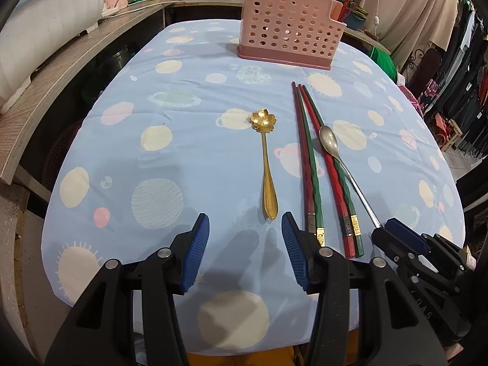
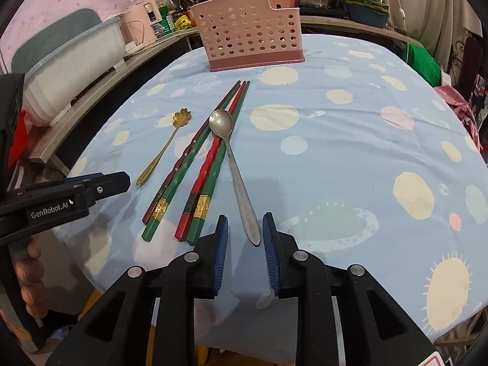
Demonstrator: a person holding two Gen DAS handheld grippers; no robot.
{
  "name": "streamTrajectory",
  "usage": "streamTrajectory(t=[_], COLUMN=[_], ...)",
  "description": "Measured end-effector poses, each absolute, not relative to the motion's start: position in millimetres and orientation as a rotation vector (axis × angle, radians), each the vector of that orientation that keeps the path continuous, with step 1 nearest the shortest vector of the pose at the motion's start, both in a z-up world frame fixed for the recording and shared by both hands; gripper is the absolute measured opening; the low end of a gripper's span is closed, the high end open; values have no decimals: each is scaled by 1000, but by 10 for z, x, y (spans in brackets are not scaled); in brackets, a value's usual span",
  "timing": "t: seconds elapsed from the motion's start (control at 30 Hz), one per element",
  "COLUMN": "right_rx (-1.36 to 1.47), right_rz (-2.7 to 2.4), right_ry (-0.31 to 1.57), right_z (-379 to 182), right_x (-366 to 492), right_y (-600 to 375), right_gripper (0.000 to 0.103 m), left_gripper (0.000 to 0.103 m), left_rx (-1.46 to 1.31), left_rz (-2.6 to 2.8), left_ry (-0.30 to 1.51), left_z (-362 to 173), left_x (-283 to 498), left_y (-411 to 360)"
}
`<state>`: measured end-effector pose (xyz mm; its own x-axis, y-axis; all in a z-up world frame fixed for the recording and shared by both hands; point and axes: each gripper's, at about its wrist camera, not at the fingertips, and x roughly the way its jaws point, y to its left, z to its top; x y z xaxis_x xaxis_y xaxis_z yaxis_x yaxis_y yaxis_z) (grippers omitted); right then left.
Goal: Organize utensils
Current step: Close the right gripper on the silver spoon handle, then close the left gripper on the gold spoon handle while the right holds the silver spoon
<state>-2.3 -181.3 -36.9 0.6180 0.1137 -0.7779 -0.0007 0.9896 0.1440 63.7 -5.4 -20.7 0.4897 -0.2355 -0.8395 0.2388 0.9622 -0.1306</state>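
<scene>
A gold flower-bowled spoon [image 1: 267, 164] lies on the blue planet-print tablecloth [image 1: 170, 158]. Its handle end sits just ahead of my left gripper [image 1: 245, 228], which is open and holds nothing. Two pairs of red and green chopsticks [image 1: 317, 164] lie to its right, with a silver spoon [image 1: 328, 138] resting across the right-hand pair. In the right wrist view the silver spoon [image 2: 235, 164] has its handle tip between the fingers of my right gripper [image 2: 245, 228]; a gap shows beside the handle, so it is open. A pink perforated utensil holder [image 1: 286, 30] stands at the table's far end.
A wooden counter [image 1: 61, 70] with a white tub [image 1: 45, 21] runs along the left. Pots and bottles stand behind the pink holder [image 2: 250, 30]. Hanging clothes [image 1: 463, 91] fill the right side. The left gripper [image 2: 120, 181] and a person's fingers [image 2: 27, 274] show at left.
</scene>
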Motion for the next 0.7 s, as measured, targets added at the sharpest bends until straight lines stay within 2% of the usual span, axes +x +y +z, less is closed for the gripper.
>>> streamTrajectory(t=[0.1, 0.7], right_rx=[80, 268], right_rz=[49, 37], right_ry=[889, 862], right_z=[-373, -186], right_x=[-72, -128], right_y=[-1769, -2088], right_gripper=[10, 9], left_gripper=[47, 45], left_rx=[7, -49], left_rz=[-291, -344], left_ry=[1018, 1050], left_z=[-217, -311], left_x=[628, 765], left_y=[-57, -91])
